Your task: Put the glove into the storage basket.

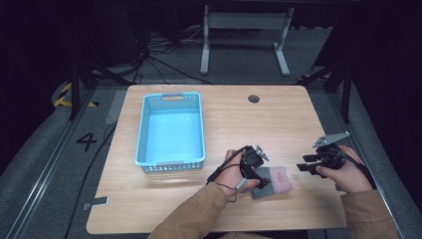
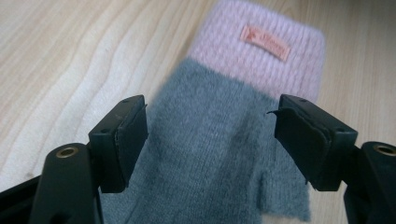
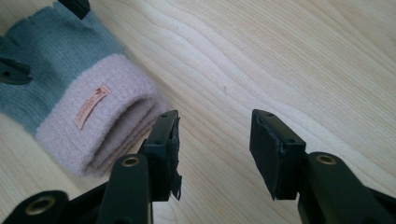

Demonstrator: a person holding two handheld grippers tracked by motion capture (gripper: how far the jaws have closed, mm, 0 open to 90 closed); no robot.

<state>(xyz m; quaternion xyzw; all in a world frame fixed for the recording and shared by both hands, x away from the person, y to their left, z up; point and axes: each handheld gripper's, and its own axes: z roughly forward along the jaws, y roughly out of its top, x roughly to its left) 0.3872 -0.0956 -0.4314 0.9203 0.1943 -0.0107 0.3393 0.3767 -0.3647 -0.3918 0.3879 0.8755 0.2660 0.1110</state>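
A knitted fingerless glove lies flat on the wooden table near its front edge. It has a grey body and a pink cuff that carries a small orange label. My left gripper hangs just over the grey part, open, with one jaw on each side of the glove and no pad pressing on it. My right gripper stands open to the right of the glove. In the right gripper view its jaws are over bare wood, close beside the cuff's open end.
A light blue plastic basket, with nothing in it, stands on the left half of the table. A round cable hole sits near the far edge. Beyond the table are a white desk frame and cables on the floor.
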